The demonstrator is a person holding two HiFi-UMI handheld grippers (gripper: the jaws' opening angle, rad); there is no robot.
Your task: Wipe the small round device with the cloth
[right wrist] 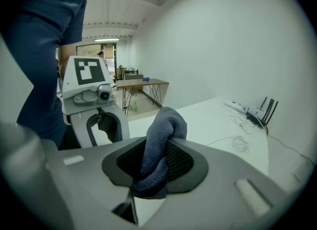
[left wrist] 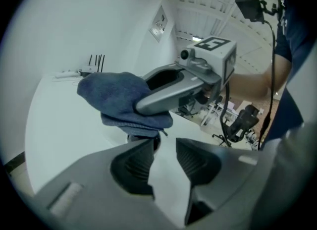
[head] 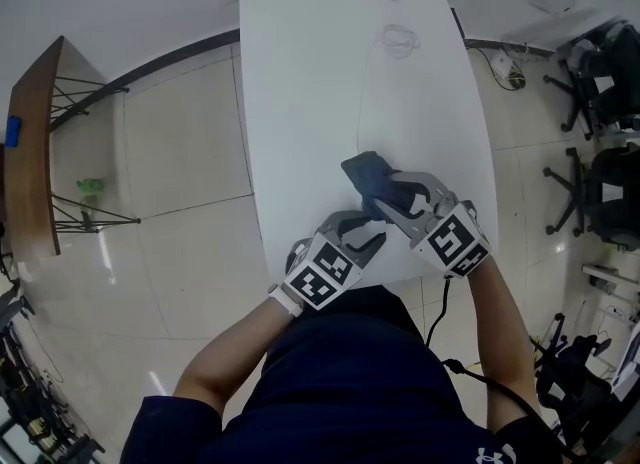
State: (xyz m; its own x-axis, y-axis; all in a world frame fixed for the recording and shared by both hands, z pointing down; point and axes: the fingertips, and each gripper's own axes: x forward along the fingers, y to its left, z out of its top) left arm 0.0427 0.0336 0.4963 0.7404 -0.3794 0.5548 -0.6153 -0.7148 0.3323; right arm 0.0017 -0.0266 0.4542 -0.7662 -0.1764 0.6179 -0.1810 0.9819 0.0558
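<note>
My right gripper (head: 386,198) is shut on a blue-grey cloth (head: 364,173), which bunches up between its pads (right wrist: 166,125). It holds the cloth just above the white table (head: 300,102), near the front edge. Under the hanging cloth (left wrist: 119,97) a small dark round device (left wrist: 144,139) peeks out, mostly hidden. My left gripper (head: 365,230) sits close beside it, jaws apart, with bare table showing between the pads (left wrist: 166,142). The device lies just past the left finger's tip. I cannot tell whether that finger touches it.
Loose white cables (head: 398,40) and a small box with antennas (right wrist: 257,111) lie at the table's far end. A wooden side table (head: 35,142) stands on the floor to the left. Office chairs (head: 600,82) stand to the right. The table's front edge is right below the grippers.
</note>
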